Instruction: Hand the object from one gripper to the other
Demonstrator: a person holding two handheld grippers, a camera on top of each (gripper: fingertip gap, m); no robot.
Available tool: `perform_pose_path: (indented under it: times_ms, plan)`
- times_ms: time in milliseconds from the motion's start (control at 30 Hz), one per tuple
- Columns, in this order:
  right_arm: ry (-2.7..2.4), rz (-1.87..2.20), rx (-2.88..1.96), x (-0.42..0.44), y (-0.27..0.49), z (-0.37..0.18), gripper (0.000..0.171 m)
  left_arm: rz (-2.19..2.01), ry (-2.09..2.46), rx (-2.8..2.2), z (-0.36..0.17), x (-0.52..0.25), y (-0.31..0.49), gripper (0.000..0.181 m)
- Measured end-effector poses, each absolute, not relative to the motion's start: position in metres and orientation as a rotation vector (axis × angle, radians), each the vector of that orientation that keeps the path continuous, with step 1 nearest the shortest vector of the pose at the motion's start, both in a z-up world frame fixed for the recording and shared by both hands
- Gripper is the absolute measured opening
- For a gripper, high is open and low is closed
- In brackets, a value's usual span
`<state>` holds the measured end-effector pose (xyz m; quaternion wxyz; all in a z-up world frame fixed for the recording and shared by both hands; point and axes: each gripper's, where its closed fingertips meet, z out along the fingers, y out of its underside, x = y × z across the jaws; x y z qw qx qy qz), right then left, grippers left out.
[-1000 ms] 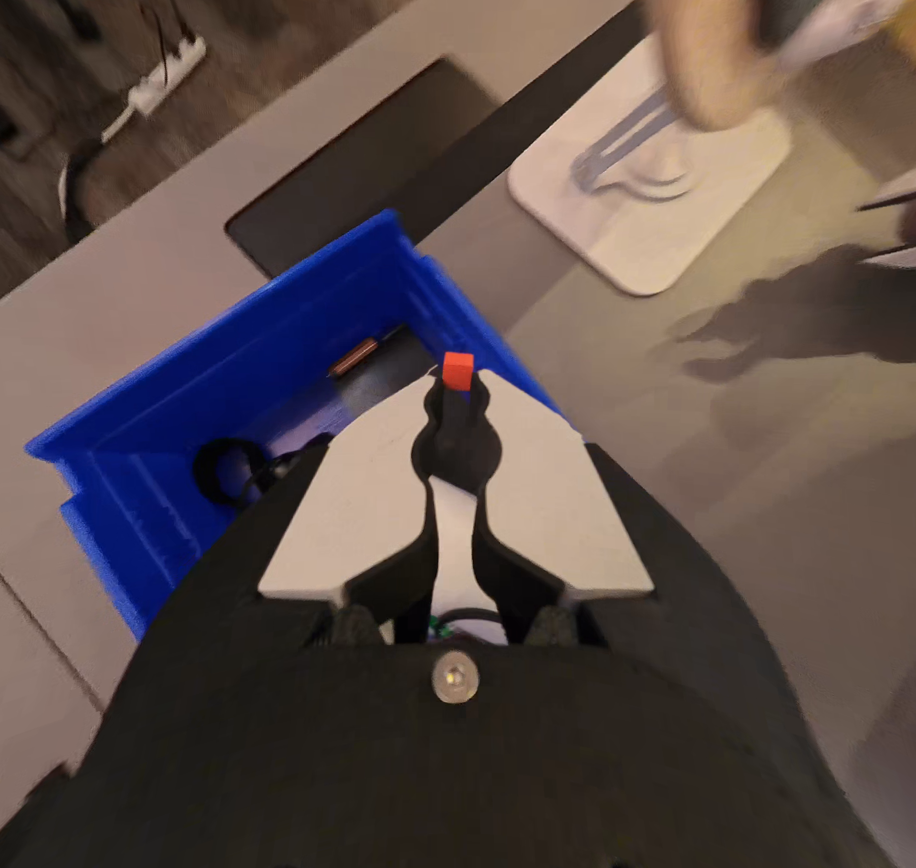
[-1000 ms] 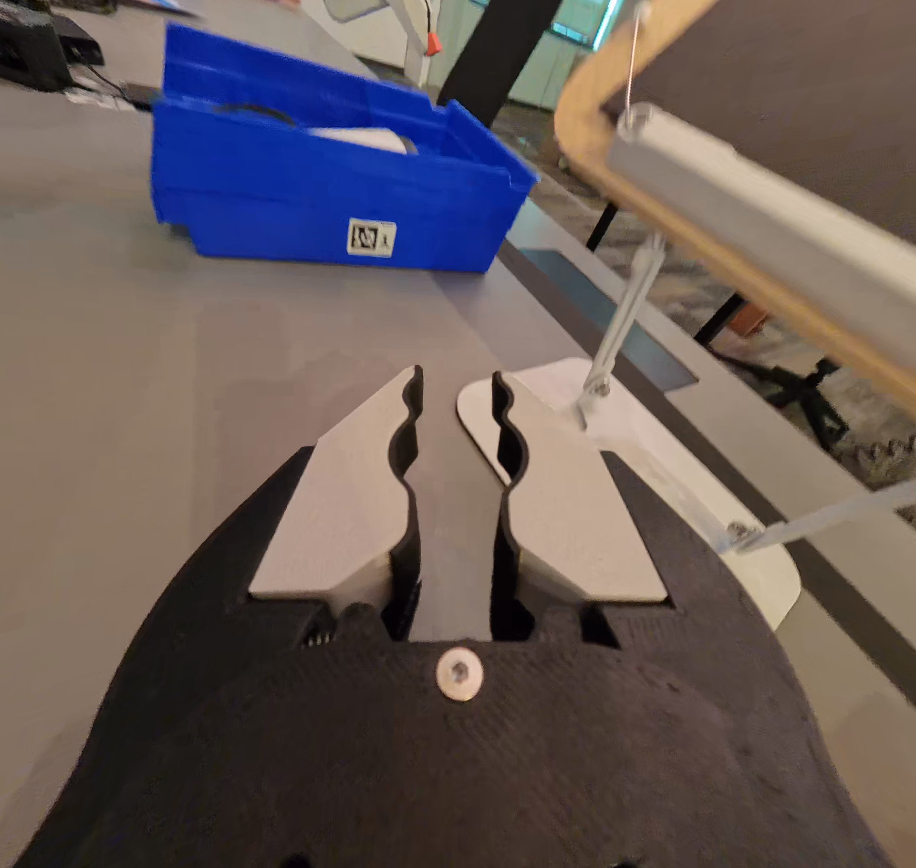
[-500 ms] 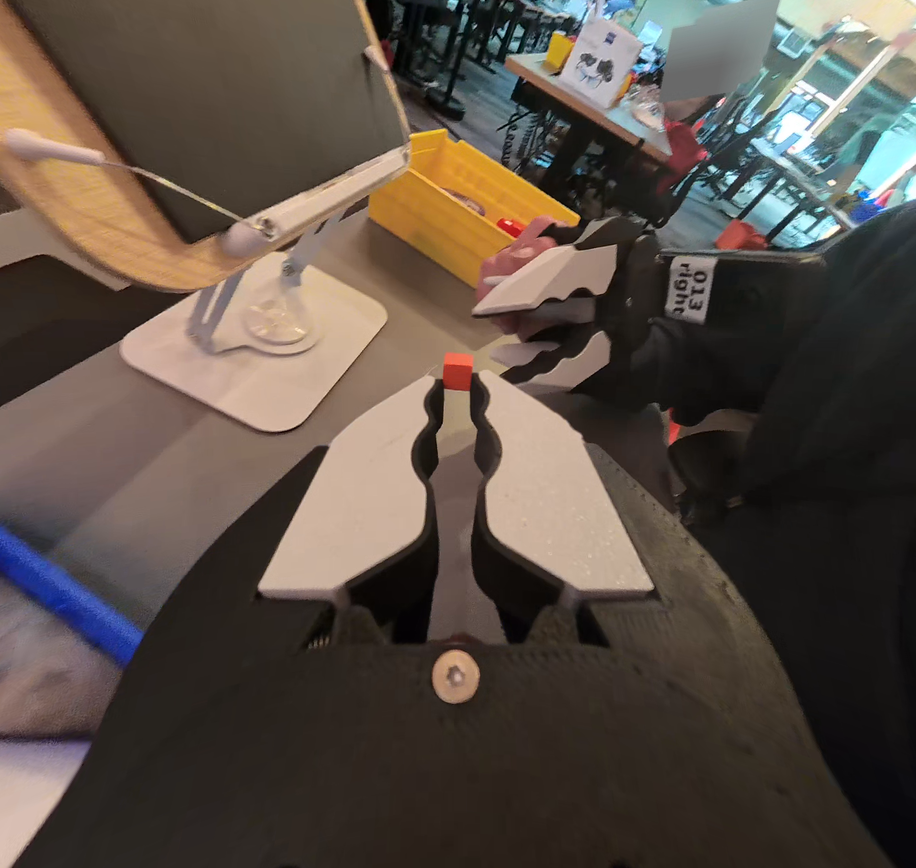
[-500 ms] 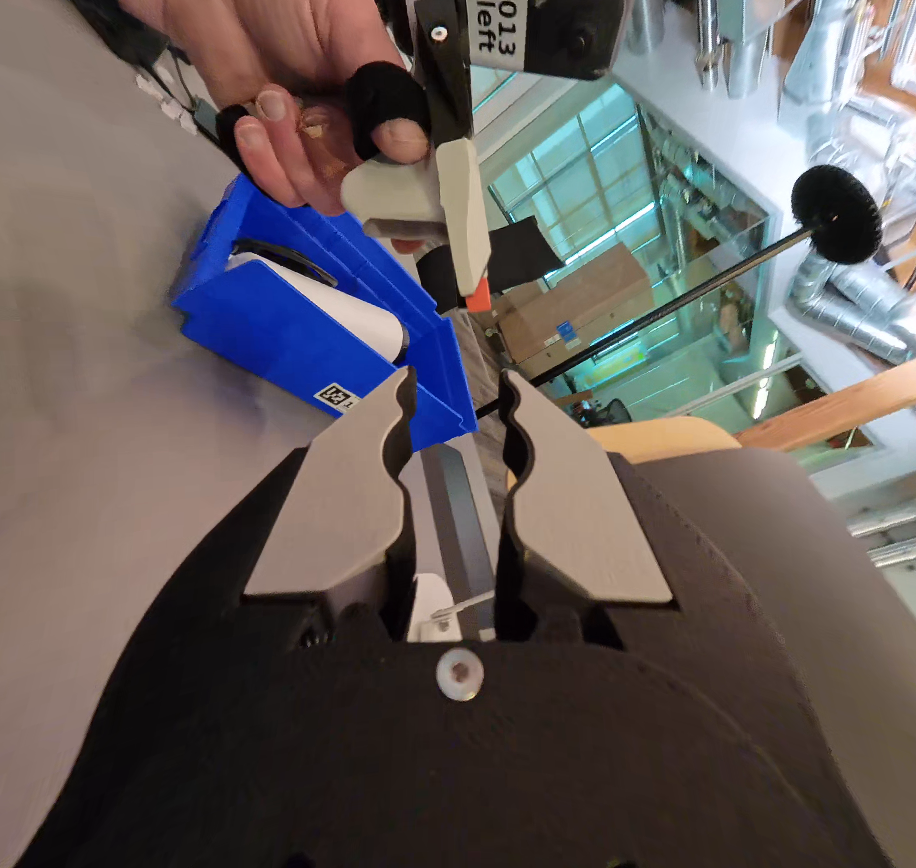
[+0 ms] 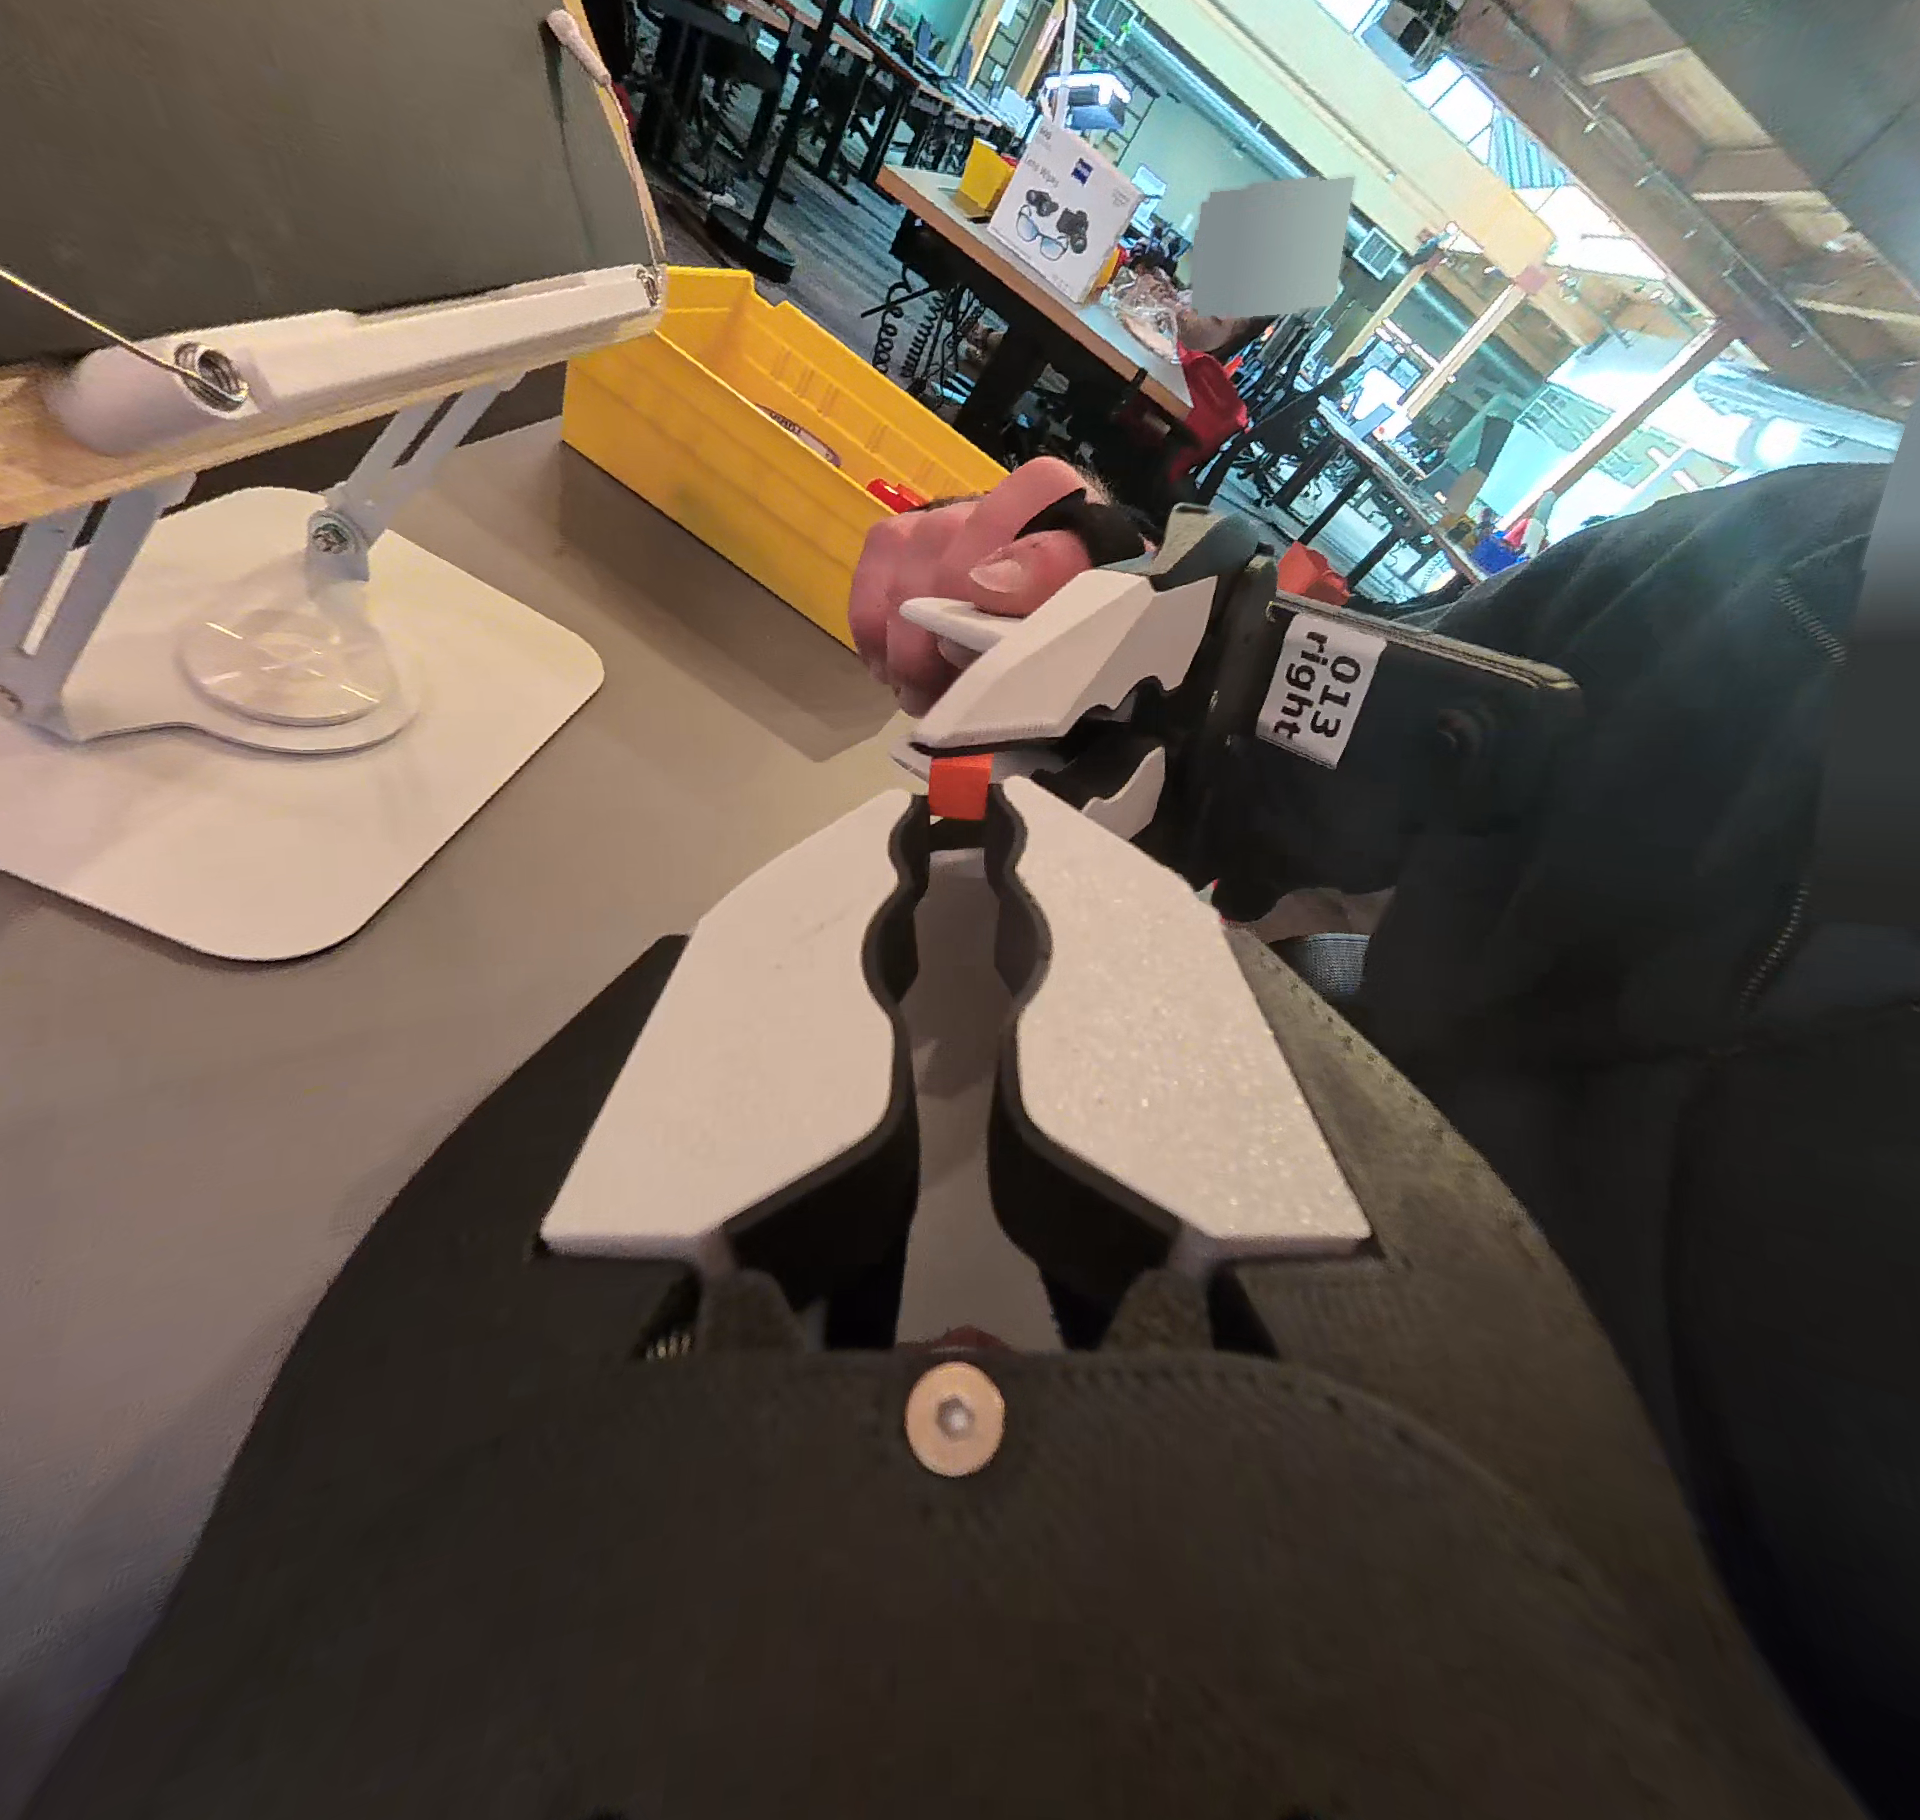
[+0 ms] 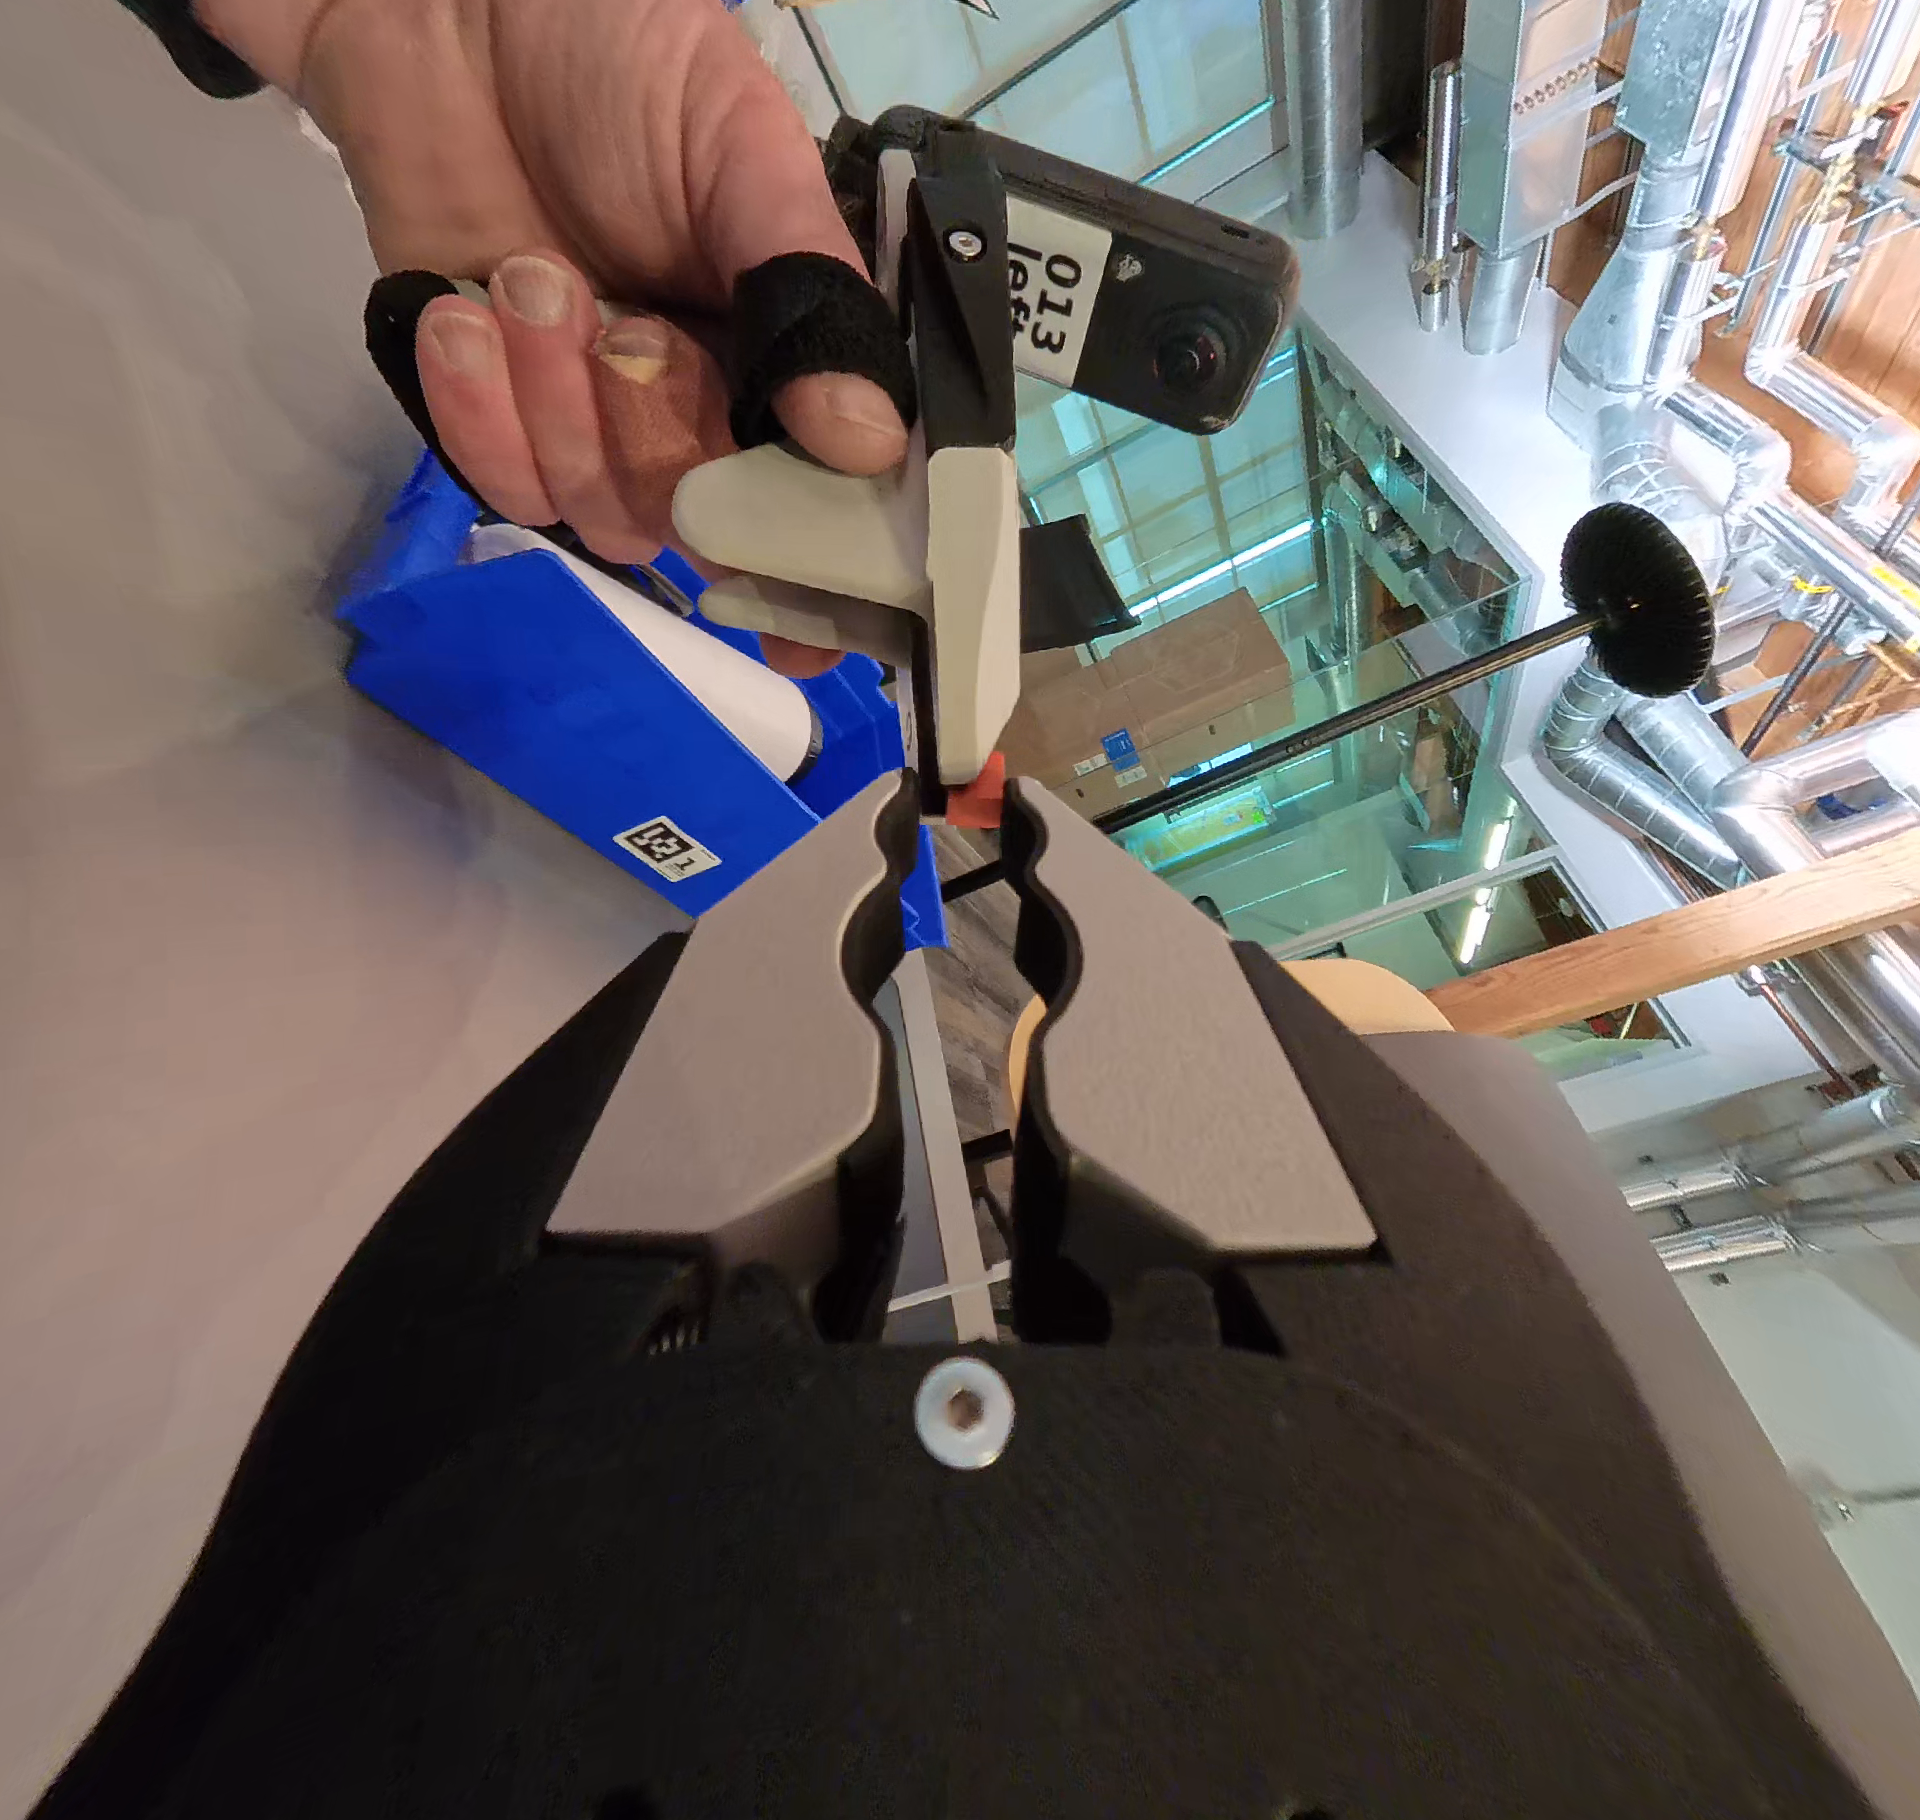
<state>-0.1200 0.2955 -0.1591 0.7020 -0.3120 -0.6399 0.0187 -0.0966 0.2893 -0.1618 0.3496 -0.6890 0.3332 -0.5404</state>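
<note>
A small orange cube (image 5: 957,791) is pinched between the fingertips of my left gripper (image 5: 956,814), which is shut on it, and it sticks out past the tips. My right gripper (image 5: 935,754) comes in from the right, held by a hand, with one jaw above the cube and one below. In the right wrist view my right gripper (image 6: 961,804) has its jaws partly open. The cube (image 6: 979,802) and the tip of the left gripper (image 6: 961,762) lie between them, and the right jaw is at or very near the cube.
A white stand base (image 5: 260,731) carrying a tilted board sits at the left on the grey table (image 5: 312,1095). A yellow bin (image 5: 727,420) stands behind it. A blue bin (image 6: 582,690) holding a white roll (image 6: 727,690) lies behind the left gripper. The tips of both grippers are at nearly the same place.
The two grippers have come together. The right gripper's jaws have narrowed and now flank the cube. The left gripper still holds the cube.
</note>
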Motion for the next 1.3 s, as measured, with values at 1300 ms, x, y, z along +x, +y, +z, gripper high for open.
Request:
perform_pose_path:
  times_ms: [1300]
  plan:
    - [-1.317,2.1,-1.358,-0.076,0.249,-0.163,0.02,-0.118,1.446,-1.265,-0.169,-0.053,0.261,0.012]
